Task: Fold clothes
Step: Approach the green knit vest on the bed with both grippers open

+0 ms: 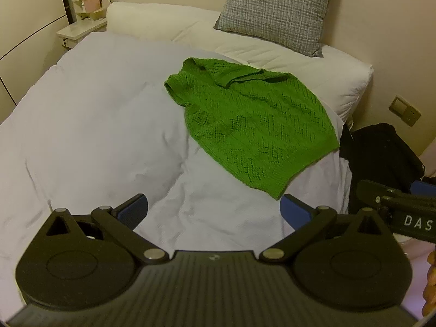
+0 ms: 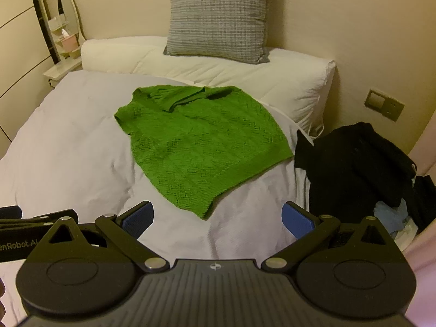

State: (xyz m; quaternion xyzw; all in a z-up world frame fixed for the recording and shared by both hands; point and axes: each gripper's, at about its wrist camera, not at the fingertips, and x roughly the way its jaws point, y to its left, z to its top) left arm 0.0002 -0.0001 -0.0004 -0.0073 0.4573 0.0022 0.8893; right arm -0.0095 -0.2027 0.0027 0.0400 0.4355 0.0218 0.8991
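Left gripper (image 1: 214, 208): jaws spread wide, nothing between the 2 blue pads (image 1: 133, 209), only pale bed cover (image 1: 90, 125) showing in the gap. Right gripper (image 2: 218, 216): jaws likewise fully apart and empty, held above the same cover. Green knit top (image 2: 201, 147) lies spread flat on the bed, ahead of both sets of jaws and apart from them; its near corner points toward the gap of the right jaws and sits just ahead of the right-hand pad of the left jaws. Collar end lies at the far side, close to the white pillow (image 2: 294, 87). Grey checked cushion (image 2: 218, 16) stands upright behind the pillow, against the wall. Dark pile of clothes (image 2: 354, 163) lies off the bed edge, ahead and to the right of the right jaws. The 2 grippers are side by side; each appears at the edge of the other's view.
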